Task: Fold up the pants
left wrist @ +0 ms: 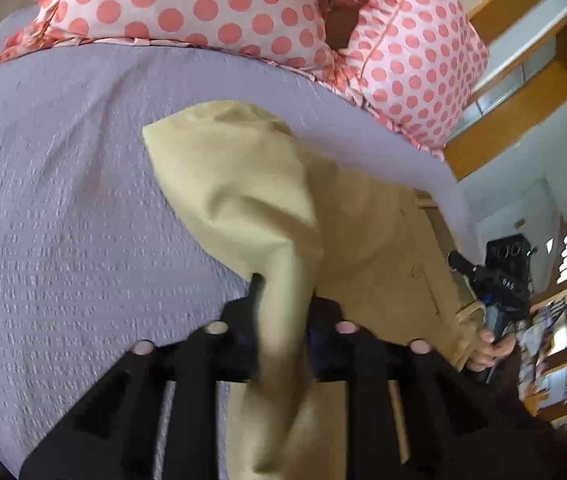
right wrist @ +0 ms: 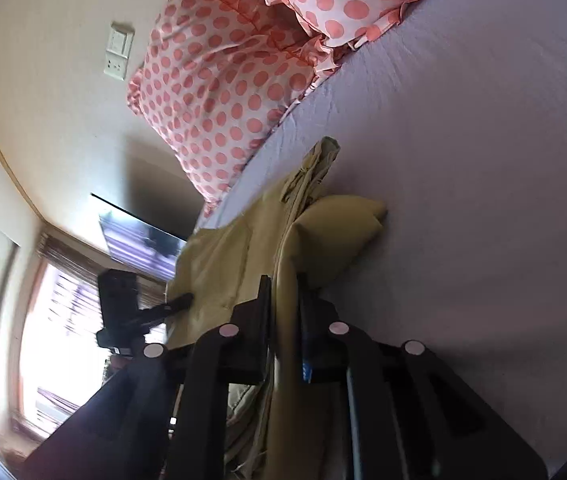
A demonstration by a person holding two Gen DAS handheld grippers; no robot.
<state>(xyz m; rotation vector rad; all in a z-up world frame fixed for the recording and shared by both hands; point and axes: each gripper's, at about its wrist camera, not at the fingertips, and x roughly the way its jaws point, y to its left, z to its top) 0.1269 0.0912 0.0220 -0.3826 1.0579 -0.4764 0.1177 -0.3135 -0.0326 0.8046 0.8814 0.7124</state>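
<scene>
Lavender bed (left wrist: 63, 200) — both tongs (left wrist: 283, 300) (right wrist: 285, 292) pinching pants (left wrist: 235, 184) (right wrist: 243, 248)

open bedspread (left wrist: 63, 200) left, pillows (left wrist: 211, 12) blocking beyond

Each camera sat close behind its own gripper, looking along the fingers. Both saw the yellow pants (left wrist: 243, 200) (right wrist: 323, 220), purple bed (left wrist: 63, 180) (right wrist: 483, 160) and spotted pillows (left wrist: 203, 0) (right wrist: 211, 92).

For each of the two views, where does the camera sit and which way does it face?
Left wrist: sits on the left gripper, looking along its fingers across the bed toward the pillows; the right gripper and hand show.
Right wrist: sits on the right gripper, facing pillows and wall; the left gripper shows.
Shared: both grippers clamp the yellow pants.
</scene>
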